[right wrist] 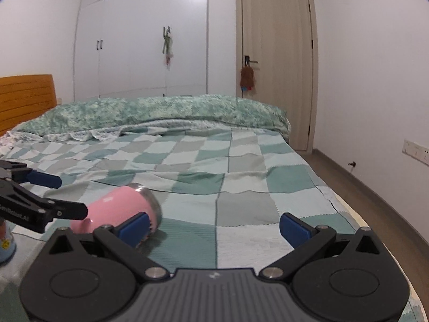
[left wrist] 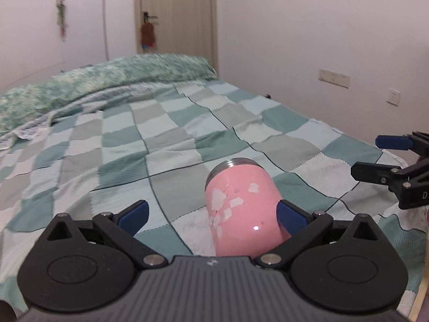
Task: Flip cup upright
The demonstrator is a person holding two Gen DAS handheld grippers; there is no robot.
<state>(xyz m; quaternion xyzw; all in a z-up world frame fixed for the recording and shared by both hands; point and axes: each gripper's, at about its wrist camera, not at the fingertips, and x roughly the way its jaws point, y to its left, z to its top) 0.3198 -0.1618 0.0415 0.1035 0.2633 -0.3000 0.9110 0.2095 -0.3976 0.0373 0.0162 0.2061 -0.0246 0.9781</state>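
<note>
A pink cup [left wrist: 241,209] with a steel rim and worn paint lies on its side on the checked bedspread [left wrist: 161,139], rim pointing away from me. My left gripper [left wrist: 211,214] is open around it: the cup lies between the fingers, against the right blue pad [left wrist: 291,216], with a wide gap to the left pad. In the right wrist view the cup [right wrist: 120,206] lies at lower left, with my left gripper [right wrist: 61,196] reaching around it from the left. My right gripper [right wrist: 214,225] is open and empty, to the right of the cup; it also shows in the left wrist view [left wrist: 372,158].
A rolled green quilt [right wrist: 161,112] lies along the far side of the bed. A wooden headboard [right wrist: 26,96] stands at far left. The bed edge [right wrist: 356,214] drops to the floor on the right. A small patterned object [right wrist: 6,241] stands at the left edge.
</note>
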